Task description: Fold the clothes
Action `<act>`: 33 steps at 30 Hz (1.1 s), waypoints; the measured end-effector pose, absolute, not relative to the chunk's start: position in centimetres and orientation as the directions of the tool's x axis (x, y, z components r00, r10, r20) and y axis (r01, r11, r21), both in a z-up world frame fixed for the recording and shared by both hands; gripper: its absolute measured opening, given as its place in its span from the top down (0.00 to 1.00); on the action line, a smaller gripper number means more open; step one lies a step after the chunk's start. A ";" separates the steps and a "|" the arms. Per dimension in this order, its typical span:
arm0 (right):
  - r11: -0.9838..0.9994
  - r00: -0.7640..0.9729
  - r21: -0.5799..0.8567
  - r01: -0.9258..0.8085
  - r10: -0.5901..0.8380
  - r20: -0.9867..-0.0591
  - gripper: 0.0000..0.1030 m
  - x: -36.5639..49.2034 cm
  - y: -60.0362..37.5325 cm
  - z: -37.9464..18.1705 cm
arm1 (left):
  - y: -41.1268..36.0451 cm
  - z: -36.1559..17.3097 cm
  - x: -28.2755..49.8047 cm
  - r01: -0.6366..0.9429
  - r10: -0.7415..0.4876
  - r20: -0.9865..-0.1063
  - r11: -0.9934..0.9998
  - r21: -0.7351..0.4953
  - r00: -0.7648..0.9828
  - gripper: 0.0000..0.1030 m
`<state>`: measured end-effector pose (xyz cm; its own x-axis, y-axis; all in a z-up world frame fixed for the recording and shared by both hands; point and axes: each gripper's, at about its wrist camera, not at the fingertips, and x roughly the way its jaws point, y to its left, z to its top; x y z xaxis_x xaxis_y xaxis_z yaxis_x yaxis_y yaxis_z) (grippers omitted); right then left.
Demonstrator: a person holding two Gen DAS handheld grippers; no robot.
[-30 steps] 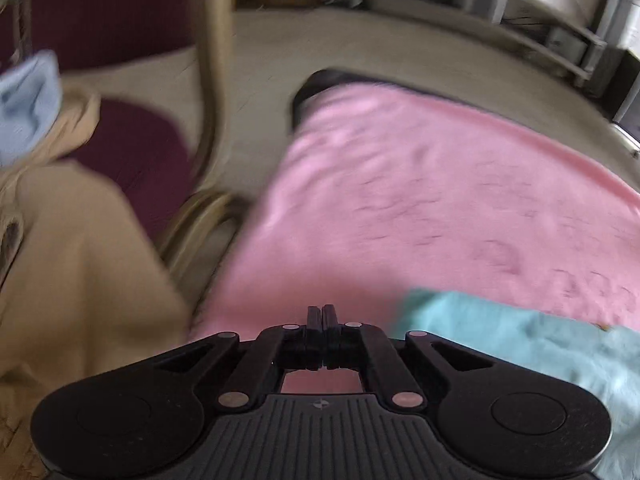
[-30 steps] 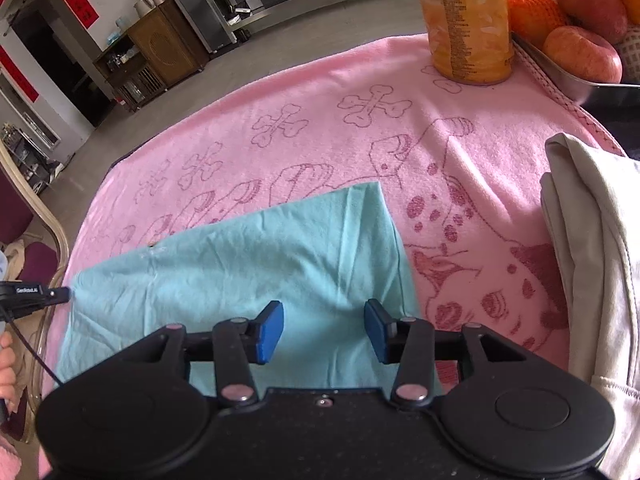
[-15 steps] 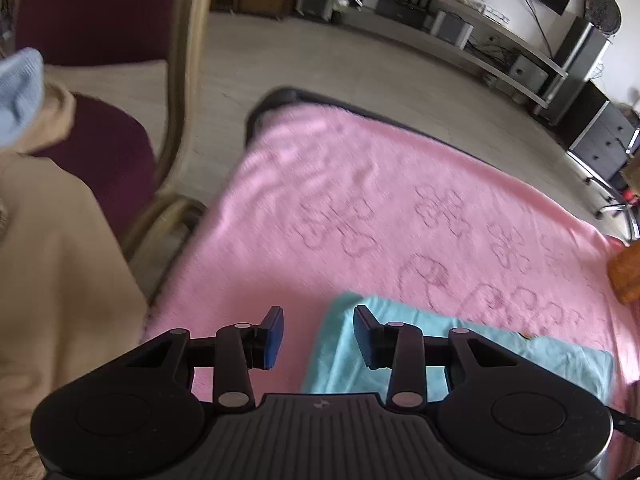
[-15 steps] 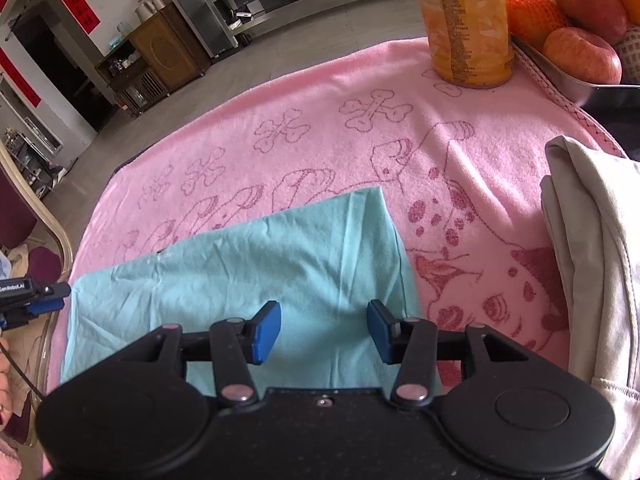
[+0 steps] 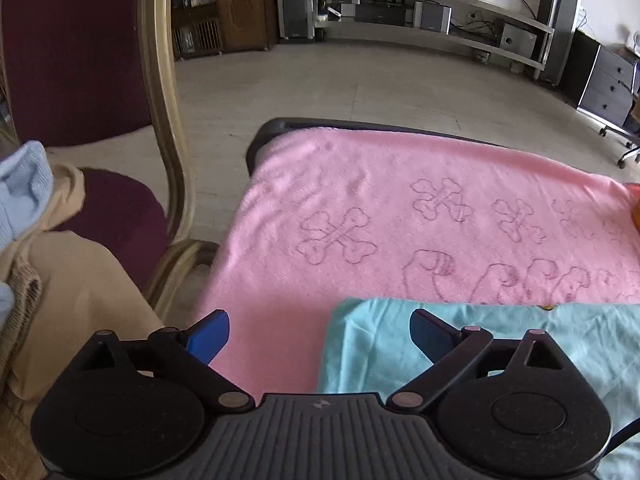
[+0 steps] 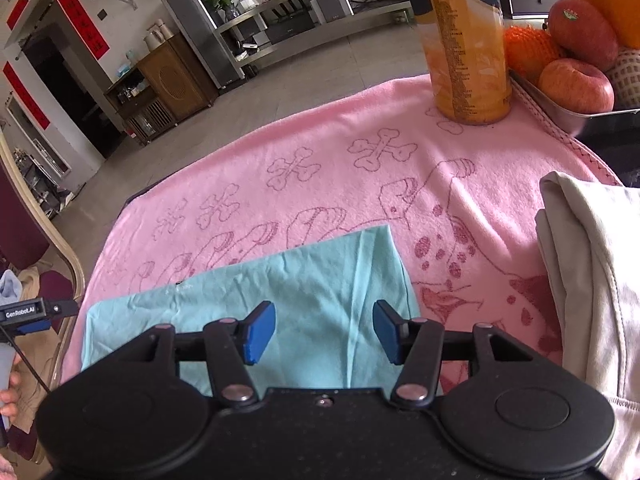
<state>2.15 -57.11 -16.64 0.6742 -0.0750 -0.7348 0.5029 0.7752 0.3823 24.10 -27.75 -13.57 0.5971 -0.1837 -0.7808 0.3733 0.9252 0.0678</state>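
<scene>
- The teal cloth point(image 6: 256, 304) lies flat and folded on the pink towel point(image 6: 328, 168) that covers the table, toward the near edge.
- The left gripper point(image 5: 320, 334) hangs above the cloth's left end: its jaws have just been opening and now stand wide apart, with nothing between them.
- In the left wrist view, the cloth's left edge point(image 5: 360, 344) falls between the two blue pads; the left pad is over bare towel, the right pad over the cloth.
- The right gripper point(image 6: 325, 332) hovers over the cloth's right half, jaws partly apart and lately widening, gripping nothing.
- Through the gap of the right gripper the cloth shows with a lengthwise crease; its right edge runs just past the right pad.
- Whether either gripper's pads touch the fabric cannot be told.
- A cream garment point(image 6: 588, 280) lies folded on the towel to the right of the cloth, apart from it.
- A bottle point(image 6: 464, 40) of orange drink stands at the far right of the towel, beside a tray point(image 6: 560, 108) of fruit.
- A chair point(image 5: 120, 216) left of the table carries tan and pale blue clothes point(image 5: 60, 280).
</scene>
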 end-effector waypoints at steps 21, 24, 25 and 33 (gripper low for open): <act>0.777 0.700 0.359 0.517 -0.143 -0.700 0.38 1.7 -56.3 -14.9 | -24.5 -14.1 22.8 0.385 -0.415 -0.817 0.885 -0.261 0.400 0.35; 0.760 0.719 0.392 0.518 -0.138 -0.681 0.37 1.1 -56.1 -14.2 | -23.8 -13.9 21.6 0.371 -0.428 -0.814 0.884 -0.286 0.392 0.35; 0.755 0.725 0.404 0.516 -0.134 -0.675 0.36 0.8 -56.0 -14.0 | -23.6 -14.0 21.3 0.365 -0.440 -0.813 0.880 -0.305 0.381 0.35; 0.748 0.731 0.399 0.530 -0.166 -0.662 0.33 0.0 -55.7 -13.5 | -23.5 -13.6 21.4 0.364 -0.369 -0.814 0.907 -0.210 0.449 0.35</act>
<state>-0.04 -55.68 -13.46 0.7314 -0.1656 -0.6616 0.5302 0.7481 0.3989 21.38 -23.47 -13.64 0.4485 -0.3687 -0.8142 0.3642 0.9073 -0.2102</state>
